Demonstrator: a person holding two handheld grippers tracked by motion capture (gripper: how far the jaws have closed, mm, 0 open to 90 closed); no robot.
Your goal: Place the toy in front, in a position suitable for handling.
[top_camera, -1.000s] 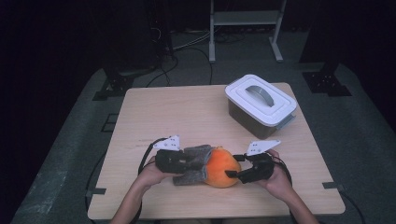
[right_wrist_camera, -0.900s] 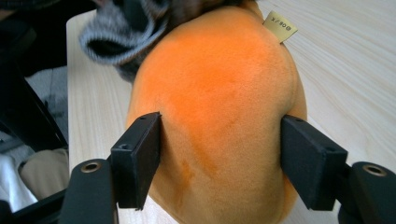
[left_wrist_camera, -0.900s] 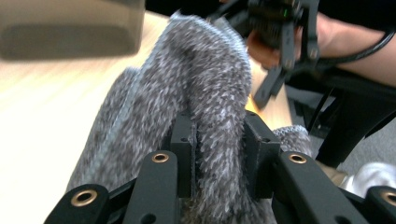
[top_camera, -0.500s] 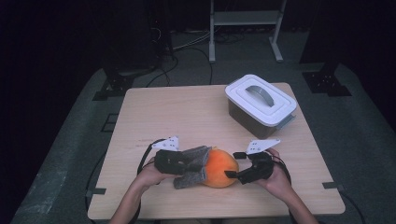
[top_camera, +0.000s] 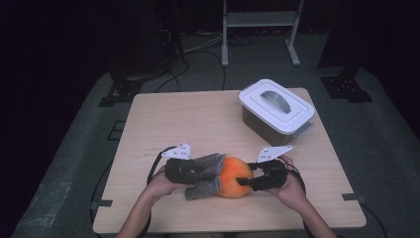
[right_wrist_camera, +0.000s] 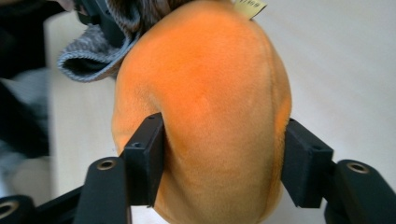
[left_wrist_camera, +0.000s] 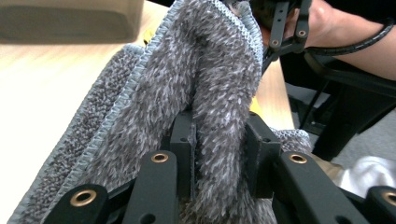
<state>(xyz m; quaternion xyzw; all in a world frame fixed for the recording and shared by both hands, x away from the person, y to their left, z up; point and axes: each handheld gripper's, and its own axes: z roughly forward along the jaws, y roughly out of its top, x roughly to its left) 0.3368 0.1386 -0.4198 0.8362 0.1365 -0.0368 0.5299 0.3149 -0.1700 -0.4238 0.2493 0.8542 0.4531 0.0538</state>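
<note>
Left claw (left_wrist_camera: 219, 149) is clenched on a fold of grey towel (left_wrist_camera: 196, 93), and the right claw (right_wrist_camera: 224, 163) grips the orange plush ball (right_wrist_camera: 205, 102) — both at the table's (top_camera: 198, 119) front edge. Wiping or wrapping seems under way; the closed lidded container (top_camera: 276, 110) stands well apart, untouched.

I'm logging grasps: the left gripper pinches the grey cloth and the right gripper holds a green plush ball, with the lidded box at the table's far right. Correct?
Not quite: the plush ball is orange, as the right gripper view shows. The rest stands: left gripper pinches the grey cloth, right gripper holds the ball, lidded box far right.
</note>
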